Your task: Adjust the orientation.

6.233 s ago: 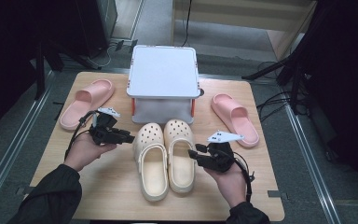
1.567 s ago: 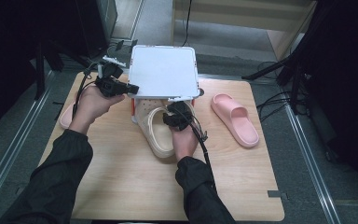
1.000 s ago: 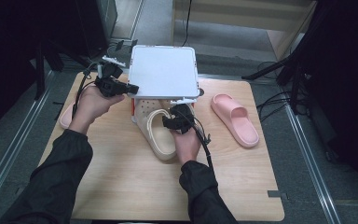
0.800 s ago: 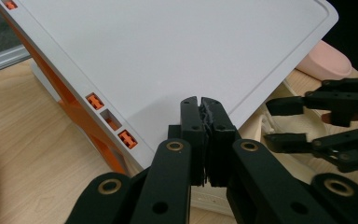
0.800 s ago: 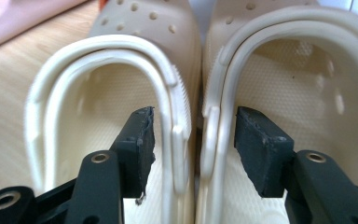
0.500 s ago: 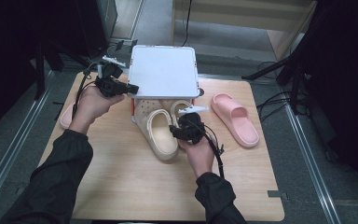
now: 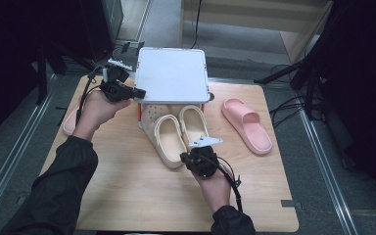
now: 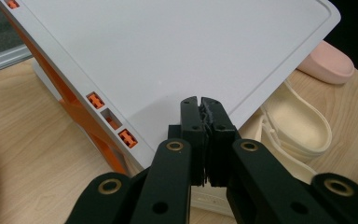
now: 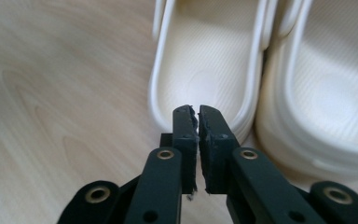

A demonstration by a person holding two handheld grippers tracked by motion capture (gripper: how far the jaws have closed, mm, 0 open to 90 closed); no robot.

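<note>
Cream clogs half tucked under the lifted white lid

The foam clogs (image 7: 178, 134) sit on the table (image 7: 127, 186), toes under the lid (image 7: 172, 73), which the left gripper (image 7: 136, 93) seems to prop, jaws shut. They look light, springy and a bit slick; the heel rim is judged best pinched. The right gripper (image 9: 198, 112), jaws just closed on nothing, is seen at the left clog's heel.

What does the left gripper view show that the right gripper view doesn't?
Left gripper view: the white lid of the box, tilted, with its orange clips, a pink slide beyond it, and the left gripper with jaws shut at the lid's edge. Right gripper view: the right gripper, jaws together with nothing between them, at a clog's heel. Both: the cream clogs and the wooden table.
</note>
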